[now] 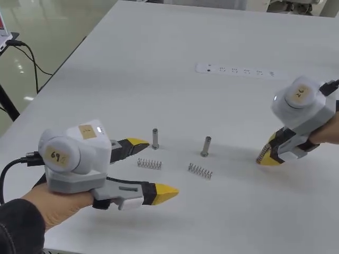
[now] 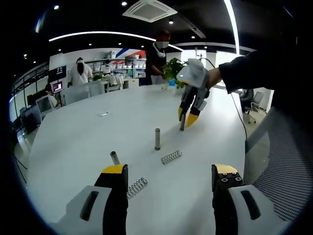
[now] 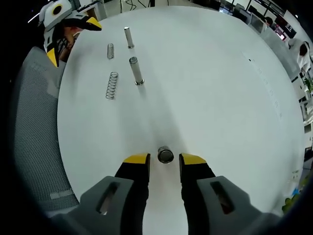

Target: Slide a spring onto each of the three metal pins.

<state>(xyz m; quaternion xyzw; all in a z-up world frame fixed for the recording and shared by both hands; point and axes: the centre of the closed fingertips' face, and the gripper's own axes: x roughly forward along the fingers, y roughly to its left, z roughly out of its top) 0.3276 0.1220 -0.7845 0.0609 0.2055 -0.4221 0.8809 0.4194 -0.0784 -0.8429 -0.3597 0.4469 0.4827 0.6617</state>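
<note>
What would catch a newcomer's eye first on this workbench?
In the middle, one metal pin and another pin stand upright and bare, a loose spring and a second spring lying before them. At the right, the right tongs point down at an upright spring, apparently on a third pin; the left tongs gape open.

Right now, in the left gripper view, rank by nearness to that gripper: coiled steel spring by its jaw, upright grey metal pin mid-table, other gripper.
1. Coiled steel spring, beside the jaw.
2. Upright grey metal pin, mid-table.
3. Right gripper, far side.
</note>
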